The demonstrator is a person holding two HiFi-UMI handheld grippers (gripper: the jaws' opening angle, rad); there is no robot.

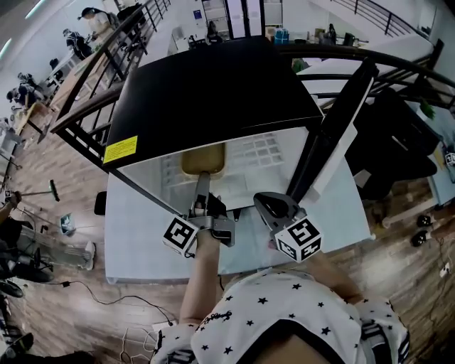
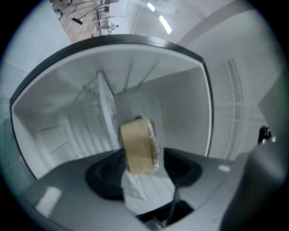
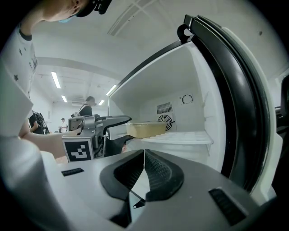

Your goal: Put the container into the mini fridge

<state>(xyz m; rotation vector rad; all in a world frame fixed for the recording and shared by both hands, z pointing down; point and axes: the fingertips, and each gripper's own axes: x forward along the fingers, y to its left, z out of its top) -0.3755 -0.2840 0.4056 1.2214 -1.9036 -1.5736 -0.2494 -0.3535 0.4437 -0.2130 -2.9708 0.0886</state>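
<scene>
White table (image 1: 135, 242); black railing (image 1: 85, 142); wood floor (image 1: 43, 163); people (image 1: 92, 20) at far desks.

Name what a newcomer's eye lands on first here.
The black mini fridge stands open on the table, its door swung out at the right. A tan container sits on its shelf, between the parted jaws of the left tool. The right tool waits shut in front of the fridge.

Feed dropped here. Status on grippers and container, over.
Left gripper open, astride the tan plastic container. Container on the white fridge shelf. Right gripper shut, empty, outside. Black door open, nothing blocking.
</scene>
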